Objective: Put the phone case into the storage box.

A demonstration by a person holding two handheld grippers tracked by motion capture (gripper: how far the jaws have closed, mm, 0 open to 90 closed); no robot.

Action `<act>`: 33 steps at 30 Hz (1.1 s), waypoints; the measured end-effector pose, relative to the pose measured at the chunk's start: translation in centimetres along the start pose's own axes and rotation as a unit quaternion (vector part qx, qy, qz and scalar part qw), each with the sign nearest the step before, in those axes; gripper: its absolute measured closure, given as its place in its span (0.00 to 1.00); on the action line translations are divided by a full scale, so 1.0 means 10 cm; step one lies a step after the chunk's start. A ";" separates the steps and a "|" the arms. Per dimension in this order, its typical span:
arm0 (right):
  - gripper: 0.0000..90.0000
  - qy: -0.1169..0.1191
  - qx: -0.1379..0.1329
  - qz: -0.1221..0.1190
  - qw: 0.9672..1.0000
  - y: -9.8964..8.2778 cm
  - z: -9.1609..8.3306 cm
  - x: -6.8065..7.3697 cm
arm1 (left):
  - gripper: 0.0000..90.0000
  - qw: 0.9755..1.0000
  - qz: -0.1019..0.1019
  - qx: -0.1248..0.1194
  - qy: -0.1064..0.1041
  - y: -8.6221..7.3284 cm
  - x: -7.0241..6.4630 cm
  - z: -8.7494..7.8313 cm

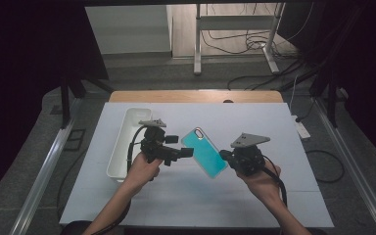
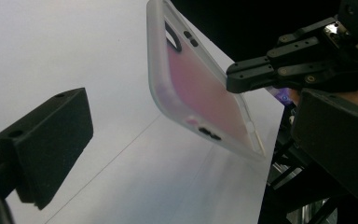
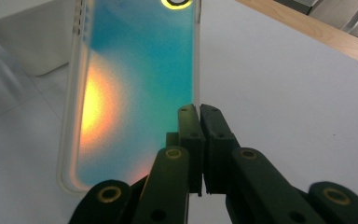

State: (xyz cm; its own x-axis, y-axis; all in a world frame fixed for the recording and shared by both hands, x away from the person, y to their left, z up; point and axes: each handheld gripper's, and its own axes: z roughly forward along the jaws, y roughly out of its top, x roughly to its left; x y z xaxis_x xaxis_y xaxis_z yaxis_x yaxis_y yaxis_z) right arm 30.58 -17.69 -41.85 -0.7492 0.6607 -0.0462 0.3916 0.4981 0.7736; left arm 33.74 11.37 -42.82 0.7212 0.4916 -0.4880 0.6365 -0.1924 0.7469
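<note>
Right gripper (image 1: 223,155) pinches the phone case (image 1: 204,151) by one long edge; open-jawed left gripper (image 1: 188,152) waits beside its opposite edge, the case's length angling away toward the white bin (image 1: 127,128).

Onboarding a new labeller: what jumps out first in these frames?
The teal phone case, held off the white table at mid-scene, with the right gripper shut on its side edge. The left gripper points at it from the left, fingers spread apart. A white bin sits at the table's left.
</note>
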 end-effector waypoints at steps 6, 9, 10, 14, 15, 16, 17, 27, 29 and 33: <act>0.98 0.005 -0.002 -0.013 1.000 0.02 0.01 0.09 | 0.00 1.000 -0.007 -0.003 -0.004 0.02 0.03 0.04; 0.98 0.006 -0.002 -0.020 1.000 0.03 0.02 0.13 | 0.00 1.000 -0.013 0.000 -0.009 0.03 0.04 0.05; 0.98 0.006 -0.002 -0.020 1.000 0.03 0.02 0.13 | 0.02 1.000 -0.013 0.000 -0.009 0.03 0.04 0.05; 0.98 0.008 -0.004 -0.026 1.000 0.03 0.02 0.16 | 0.03 1.000 -0.013 0.001 -0.017 0.03 0.04 0.05; 0.98 0.009 -0.005 -0.026 1.000 0.03 0.02 0.16 | 0.04 1.000 -0.014 0.001 -0.018 0.03 0.04 0.04; 0.98 0.008 -0.005 -0.028 1.000 0.03 0.02 0.17 | 0.05 1.000 -0.014 0.002 -0.019 0.03 0.04 0.04; 0.98 0.006 -0.004 -0.028 1.000 0.03 0.02 0.17 | 0.10 1.000 -0.013 0.003 -0.023 0.02 0.04 0.04; 0.98 0.005 -0.007 -0.038 0.999 0.03 0.02 0.20 | 0.51 0.997 -0.042 0.021 -0.059 0.00 0.10 0.04; 0.98 0.003 -0.008 -0.040 0.999 0.03 0.02 0.21 | 0.58 0.997 -0.043 0.023 -0.062 0.00 0.09 0.05; 0.98 0.003 -0.008 -0.042 0.999 0.03 0.02 0.22 | 0.68 0.996 -0.045 0.025 -0.068 -0.01 0.10 0.05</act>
State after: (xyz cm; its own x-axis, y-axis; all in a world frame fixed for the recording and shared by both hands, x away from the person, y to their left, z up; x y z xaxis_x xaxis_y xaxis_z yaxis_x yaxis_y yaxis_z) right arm 29.20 -15.96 -41.88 -0.7816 0.6145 -0.1075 0.3188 0.5416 0.7778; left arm 34.51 11.46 -43.57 0.6885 0.3900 -0.6114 0.7108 -0.1959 0.6756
